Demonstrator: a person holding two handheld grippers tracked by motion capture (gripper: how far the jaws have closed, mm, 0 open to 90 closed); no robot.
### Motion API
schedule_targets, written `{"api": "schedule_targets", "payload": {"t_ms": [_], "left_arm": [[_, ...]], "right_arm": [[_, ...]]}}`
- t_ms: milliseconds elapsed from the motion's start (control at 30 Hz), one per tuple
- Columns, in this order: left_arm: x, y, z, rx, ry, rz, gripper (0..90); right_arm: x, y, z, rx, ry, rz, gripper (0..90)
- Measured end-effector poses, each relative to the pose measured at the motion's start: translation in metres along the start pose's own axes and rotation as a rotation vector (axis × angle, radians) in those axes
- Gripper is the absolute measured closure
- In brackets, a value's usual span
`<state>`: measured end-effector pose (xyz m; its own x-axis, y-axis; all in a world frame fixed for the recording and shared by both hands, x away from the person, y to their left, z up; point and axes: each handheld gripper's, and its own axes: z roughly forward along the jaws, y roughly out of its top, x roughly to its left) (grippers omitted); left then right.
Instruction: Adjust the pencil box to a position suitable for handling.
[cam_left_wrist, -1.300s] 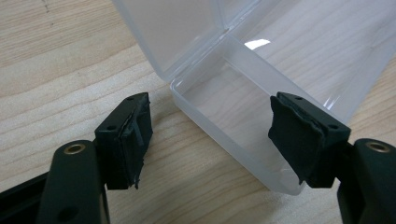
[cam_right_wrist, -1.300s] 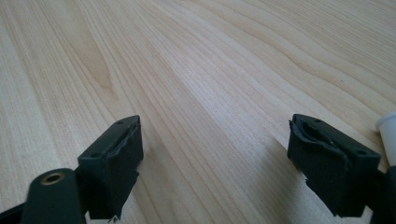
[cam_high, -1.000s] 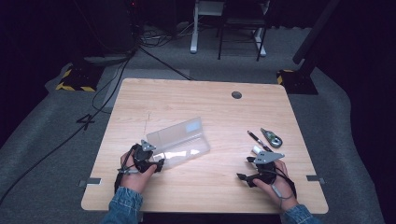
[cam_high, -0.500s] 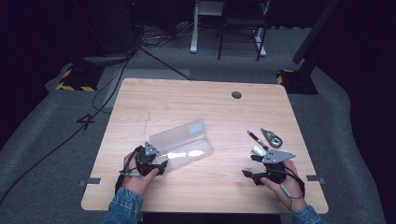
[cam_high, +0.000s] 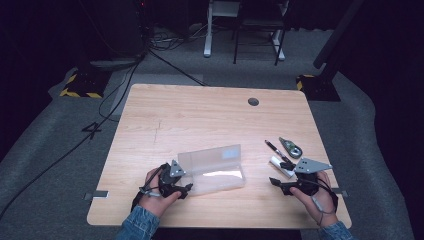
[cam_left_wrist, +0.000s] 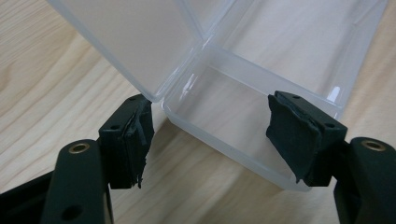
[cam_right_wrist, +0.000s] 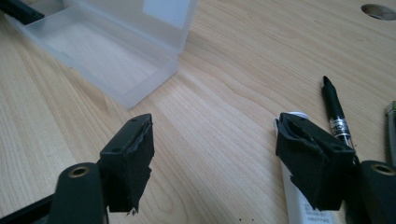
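The left tool's (cam_left_wrist: 212, 140) own view shows its jaws spread wide, released, astride a corner of the clear plastic box (cam_left_wrist: 261, 107), whose hinged lid stands open. From above, the box (cam_high: 216, 172) lies near the desk's (cam_high: 200, 115) front edge. Right of the box, the right tool (cam_right_wrist: 215, 163) is also released, over bare wood, with a white tube (cam_right_wrist: 299, 205) and black pen (cam_right_wrist: 336, 116) beside it.

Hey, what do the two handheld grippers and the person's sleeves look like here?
Both the left gripper and the right gripper are black, each with two blocky jaws faced with worn, ragged black pads, brass-coloured pivots, a grey three-cornered plate on top and a thin trailing cable. The sleeves are blue denim.
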<state>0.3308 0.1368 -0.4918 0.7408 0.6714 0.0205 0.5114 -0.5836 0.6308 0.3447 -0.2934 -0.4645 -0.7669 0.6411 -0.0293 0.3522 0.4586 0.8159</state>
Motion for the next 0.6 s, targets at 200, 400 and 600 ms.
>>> {"api": "schedule_targets", "payload": {"t_ms": [200, 400, 600], "left_arm": [[-0.016, 0.006, 0.004, -0.001, -0.05, 0.066, 31.3], [-0.029, 0.011, 0.009, -0.01, -0.101, 0.127, 31.3], [-0.034, 0.011, 0.011, -0.021, -0.15, 0.156, 31.4]], "right_arm": [[-0.002, 0.0, -0.003, -0.008, -0.006, 0.01, 29.6], [-0.007, -0.003, -0.005, -0.017, -0.008, 0.04, 33.0], [-0.009, -0.004, -0.005, -0.015, -0.012, 0.055, 33.0]]}}
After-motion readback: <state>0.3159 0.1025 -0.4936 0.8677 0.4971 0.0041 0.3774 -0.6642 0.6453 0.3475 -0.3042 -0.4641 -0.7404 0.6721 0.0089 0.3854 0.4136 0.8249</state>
